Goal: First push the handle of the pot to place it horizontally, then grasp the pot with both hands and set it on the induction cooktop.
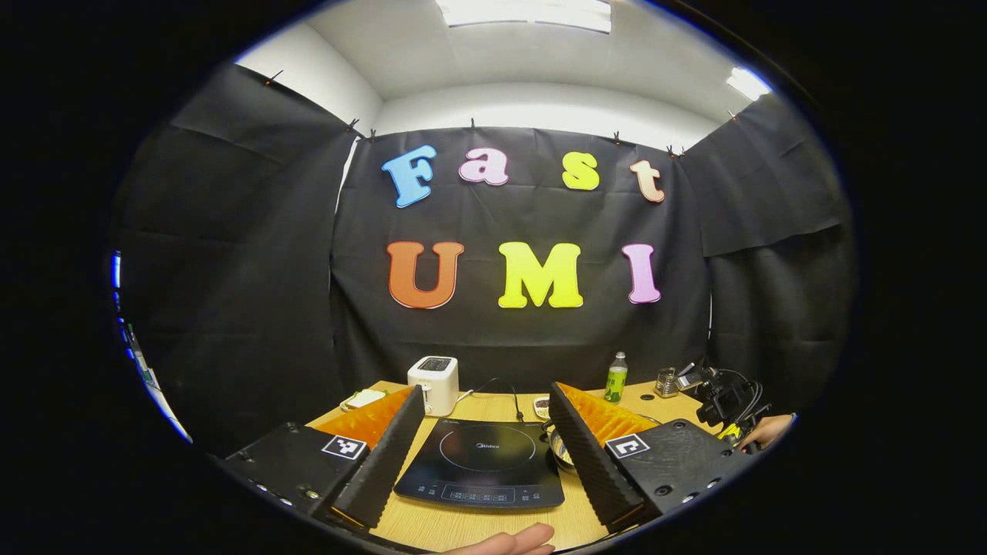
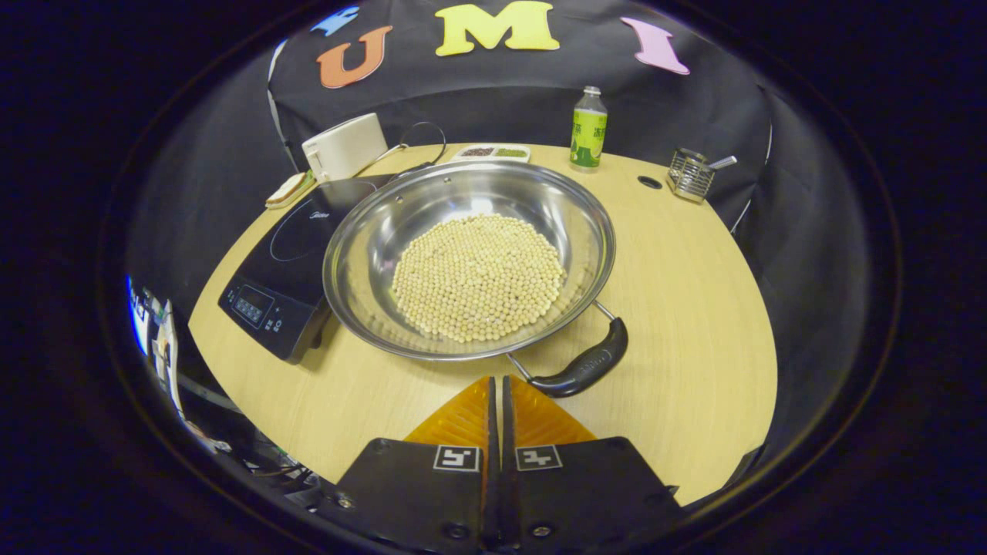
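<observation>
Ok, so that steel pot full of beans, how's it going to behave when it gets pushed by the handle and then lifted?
The pot looks rigid, polished metal, so it would probably slide or pivot on the smooth table rather than flex. The beans lie loose, so tilting likely shifts or spills them. The handle sits off to one side, so pushing it probably turns the pot.

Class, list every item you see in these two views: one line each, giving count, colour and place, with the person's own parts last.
pot: one, silver, on table beside cooktop, black handle nearest
soybeans: many, pale yellow, in pot
induction cooktop: one, black, left of pot
toaster: one, white, table's back
bottle: one, green label, table's back
wire rack: one, metal, back right
table: one, light wood
left gripper: jaws apart
right gripper: jaws together, before handle
hand: one, lower edge
</observation>
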